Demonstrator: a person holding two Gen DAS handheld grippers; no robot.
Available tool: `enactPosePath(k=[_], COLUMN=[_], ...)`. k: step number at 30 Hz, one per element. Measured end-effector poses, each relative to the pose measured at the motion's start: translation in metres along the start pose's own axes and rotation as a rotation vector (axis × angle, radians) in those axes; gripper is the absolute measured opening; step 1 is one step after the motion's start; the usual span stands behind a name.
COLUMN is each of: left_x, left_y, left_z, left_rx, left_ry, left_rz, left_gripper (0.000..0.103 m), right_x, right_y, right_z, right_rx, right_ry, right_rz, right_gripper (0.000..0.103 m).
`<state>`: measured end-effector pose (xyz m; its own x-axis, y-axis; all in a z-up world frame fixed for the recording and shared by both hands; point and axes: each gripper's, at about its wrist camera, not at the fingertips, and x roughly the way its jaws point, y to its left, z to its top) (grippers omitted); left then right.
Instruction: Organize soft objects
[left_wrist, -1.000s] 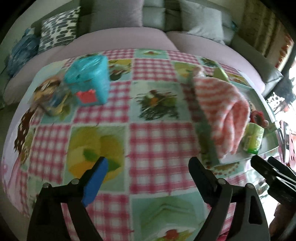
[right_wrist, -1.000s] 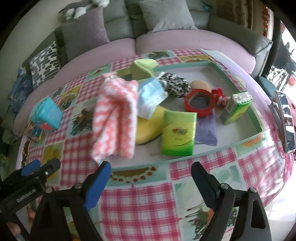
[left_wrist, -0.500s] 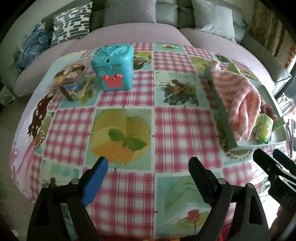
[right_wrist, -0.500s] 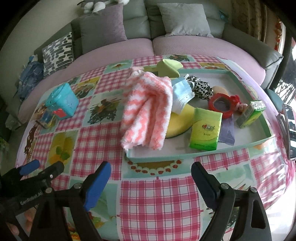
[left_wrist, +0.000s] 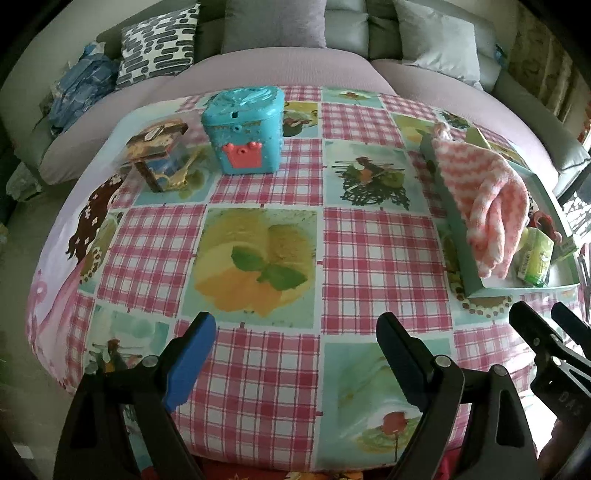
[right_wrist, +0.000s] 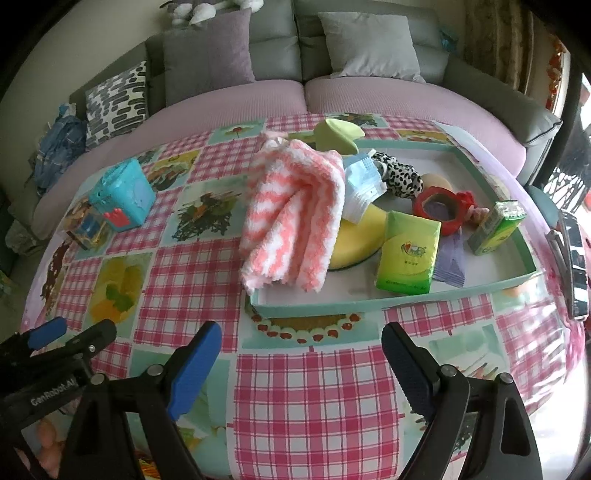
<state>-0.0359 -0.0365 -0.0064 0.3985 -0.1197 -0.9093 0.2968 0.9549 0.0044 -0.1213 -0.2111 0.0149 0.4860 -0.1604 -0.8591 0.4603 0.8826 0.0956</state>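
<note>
A teal tray stands on the right part of the checked table. A pink-and-white striped towel hangs over its left rim; it also shows in the left wrist view. In the tray lie a yellow sponge, a blue face mask, a leopard-print cloth, a green tissue pack and a purple cloth. My left gripper is open and empty above the table's near edge. My right gripper is open and empty in front of the tray.
A turquoise box and a small picture box stand at the table's far left. A red tape roll, a green carton and a green lid are in the tray. A phone lies at right. A sofa is behind.
Both grippers have pulled back toward the near edge of the table, so more of it shows. The towel stays draped over the tray's rim. Both jaws remain open.
</note>
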Motion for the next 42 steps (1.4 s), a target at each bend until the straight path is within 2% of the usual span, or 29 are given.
enactPosePath(k=[42], left_x=[0.0001], left_y=[0.0034], left_z=[-0.0020], left_rx=[0.008], left_ry=[-0.020], left_rz=[0.058], left_gripper=[0.089], right_x=[-0.0039], right_y=[-0.0023], right_z=[-0.0024], right_rx=[0.002], right_ry=[-0.019], right_rz=[-0.046], right_gripper=[0.090])
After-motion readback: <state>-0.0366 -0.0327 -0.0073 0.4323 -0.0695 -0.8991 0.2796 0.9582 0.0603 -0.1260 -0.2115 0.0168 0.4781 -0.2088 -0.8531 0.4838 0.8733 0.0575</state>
